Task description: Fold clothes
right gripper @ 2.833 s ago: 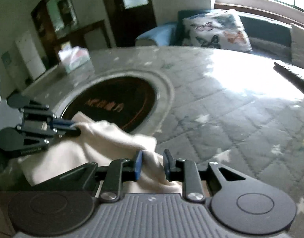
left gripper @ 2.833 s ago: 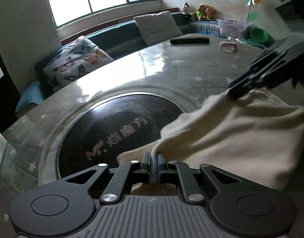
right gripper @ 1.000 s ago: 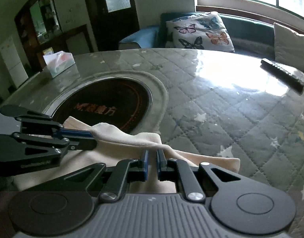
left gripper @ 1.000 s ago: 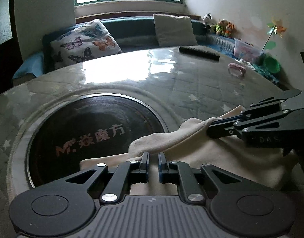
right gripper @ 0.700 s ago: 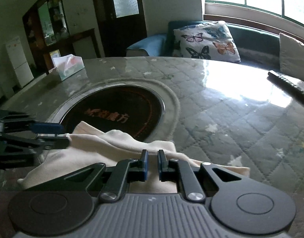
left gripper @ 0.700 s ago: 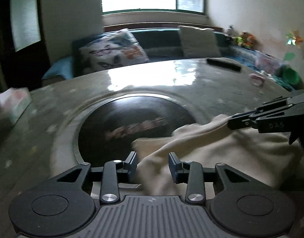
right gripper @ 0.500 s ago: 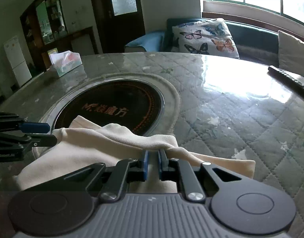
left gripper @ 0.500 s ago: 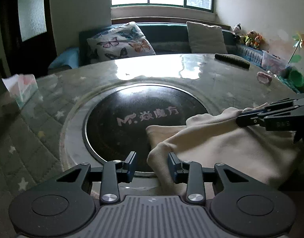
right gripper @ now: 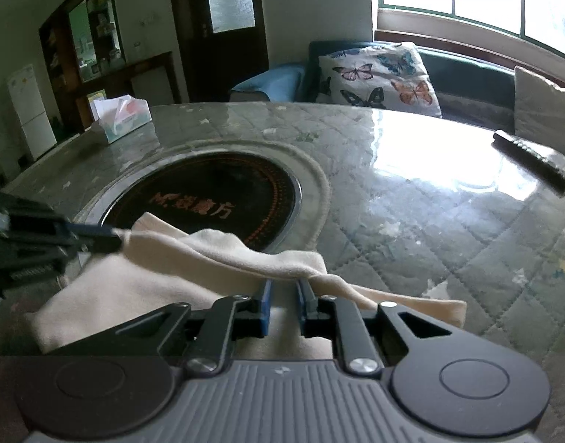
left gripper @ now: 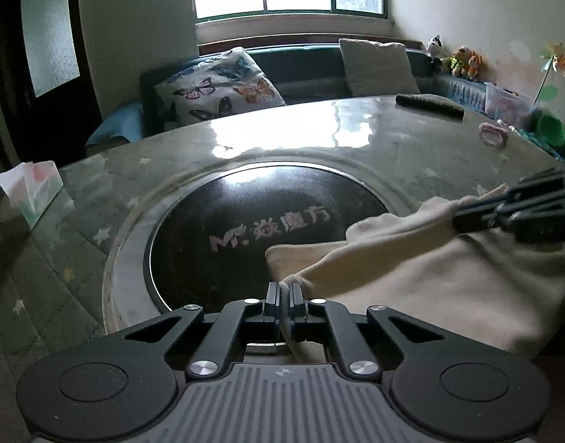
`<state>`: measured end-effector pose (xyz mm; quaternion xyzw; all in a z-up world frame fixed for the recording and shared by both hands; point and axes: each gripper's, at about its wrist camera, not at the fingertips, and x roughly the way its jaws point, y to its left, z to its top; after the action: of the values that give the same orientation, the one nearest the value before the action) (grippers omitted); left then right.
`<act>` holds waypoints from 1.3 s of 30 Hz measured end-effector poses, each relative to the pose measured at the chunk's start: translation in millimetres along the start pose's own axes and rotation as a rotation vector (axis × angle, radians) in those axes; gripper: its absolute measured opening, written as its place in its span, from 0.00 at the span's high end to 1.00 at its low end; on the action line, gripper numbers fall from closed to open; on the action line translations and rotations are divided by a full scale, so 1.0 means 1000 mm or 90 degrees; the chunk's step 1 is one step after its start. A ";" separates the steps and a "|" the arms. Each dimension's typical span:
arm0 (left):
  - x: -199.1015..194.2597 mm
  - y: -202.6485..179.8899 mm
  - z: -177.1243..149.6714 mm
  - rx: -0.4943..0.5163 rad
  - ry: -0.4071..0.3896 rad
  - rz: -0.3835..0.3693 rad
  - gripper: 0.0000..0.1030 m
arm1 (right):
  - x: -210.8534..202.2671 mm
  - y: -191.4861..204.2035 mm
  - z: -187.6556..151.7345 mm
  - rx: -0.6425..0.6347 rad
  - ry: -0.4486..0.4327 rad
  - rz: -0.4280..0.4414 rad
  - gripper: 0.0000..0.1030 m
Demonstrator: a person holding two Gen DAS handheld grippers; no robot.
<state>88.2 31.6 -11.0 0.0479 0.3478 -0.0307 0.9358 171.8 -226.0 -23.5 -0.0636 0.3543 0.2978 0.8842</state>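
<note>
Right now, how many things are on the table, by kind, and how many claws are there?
cream cloth: 1
tissue box: 1
remote: 1
small pink thing: 1
claws: 2, the left claw and the right claw, both pinching the cloth
Total: 6

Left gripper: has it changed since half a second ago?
Yes. The left gripper, open then beside the cloth, is now shut on its edge, at the near rim of the black disc.
</note>
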 end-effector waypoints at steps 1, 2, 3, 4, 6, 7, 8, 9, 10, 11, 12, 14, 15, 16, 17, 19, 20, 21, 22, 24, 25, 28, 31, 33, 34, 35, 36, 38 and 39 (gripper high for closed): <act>-0.003 0.000 0.001 -0.001 -0.003 0.002 0.91 | -0.004 0.002 0.001 -0.003 -0.004 0.004 0.85; -0.006 0.000 0.003 -0.002 -0.006 0.006 0.91 | -0.008 0.005 0.002 -0.010 -0.008 0.010 0.85; -0.009 -0.001 0.005 -0.003 -0.012 0.010 0.90 | -0.011 0.008 0.003 -0.015 -0.011 0.016 0.85; -0.014 -0.003 0.008 -0.001 -0.022 0.014 0.91 | -0.012 0.011 0.004 -0.020 -0.012 0.021 0.85; -0.024 -0.007 0.012 0.002 -0.044 0.011 0.91 | -0.013 0.021 0.005 -0.034 -0.011 0.040 0.85; -0.028 -0.011 0.014 0.001 -0.051 0.001 0.91 | -0.011 0.025 0.005 -0.037 -0.008 0.047 0.85; -0.030 -0.015 0.014 0.002 -0.055 -0.009 0.91 | -0.009 0.028 0.005 -0.040 -0.005 0.052 0.85; -0.029 -0.020 0.013 0.007 -0.052 -0.022 0.91 | -0.005 0.032 0.004 -0.045 0.002 0.060 0.85; -0.029 -0.026 0.012 0.013 -0.050 -0.034 0.91 | -0.003 0.034 0.003 -0.048 0.006 0.062 0.85; -0.029 -0.031 0.012 0.019 -0.048 -0.046 0.91 | 0.000 0.035 0.003 -0.047 0.006 0.059 0.85; -0.028 -0.037 0.011 0.025 -0.046 -0.058 0.91 | 0.002 0.036 0.004 -0.046 0.005 0.057 0.85; -0.024 -0.046 0.009 0.033 -0.037 -0.074 0.91 | 0.004 0.035 0.007 -0.034 -0.006 0.056 0.85; -0.021 -0.048 0.008 0.036 -0.031 -0.079 0.91 | 0.003 0.033 0.009 -0.024 -0.015 0.056 0.85; -0.017 -0.050 0.007 0.038 -0.024 -0.085 0.91 | 0.003 0.032 0.012 -0.014 -0.024 0.055 0.85; -0.014 -0.053 0.006 0.041 -0.018 -0.090 0.91 | 0.005 0.031 0.015 -0.010 -0.024 0.050 0.85; -0.007 -0.057 0.005 0.046 -0.007 -0.098 0.91 | 0.017 0.029 0.018 -0.003 0.002 0.039 0.86; -0.005 -0.058 0.003 0.048 -0.002 -0.098 0.91 | 0.024 0.028 0.019 0.001 0.017 0.035 0.86; -0.003 -0.059 0.003 0.048 0.001 -0.097 0.91 | 0.027 0.027 0.018 0.001 0.017 0.033 0.86; -0.005 -0.059 0.004 0.045 0.000 -0.099 0.91 | 0.029 0.027 0.018 0.001 0.017 0.031 0.86; -0.007 -0.057 0.009 0.039 -0.008 -0.098 0.91 | 0.030 0.026 0.019 0.008 0.015 0.032 0.86; -0.008 -0.056 0.012 0.036 -0.013 -0.096 0.91 | 0.026 0.025 0.019 0.013 0.010 0.036 0.86; -0.001 -0.051 0.024 0.021 -0.014 -0.088 0.90 | 0.015 0.025 0.018 0.006 0.003 0.038 0.86; 0.016 -0.041 0.033 -0.019 0.014 -0.080 0.90 | 0.008 0.027 0.015 -0.012 0.006 0.040 0.86; 0.027 -0.035 0.036 -0.043 0.034 -0.080 0.91 | 0.006 0.029 0.011 -0.023 0.011 0.042 0.86; 0.032 -0.033 0.036 -0.049 0.041 -0.079 0.91 | 0.007 0.030 0.009 -0.028 0.014 0.044 0.86; 0.035 -0.032 0.036 -0.049 0.046 -0.079 0.91 | 0.009 0.031 0.006 -0.033 0.018 0.044 0.86; 0.035 -0.032 0.035 -0.045 0.045 -0.079 0.91 | 0.012 0.032 0.002 -0.038 0.022 0.041 0.85; 0.034 -0.033 0.034 -0.041 0.042 -0.077 0.91 | 0.012 0.031 0.001 -0.039 0.017 0.041 0.85; 0.033 -0.033 0.033 -0.040 0.040 -0.076 0.91 | 0.012 0.031 0.000 -0.039 0.014 0.041 0.85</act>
<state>131.5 -5.4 -9.5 -0.0013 0.3803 -0.0738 0.9219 161.1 -195.1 -27.8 -0.0823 0.3570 0.3358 0.8678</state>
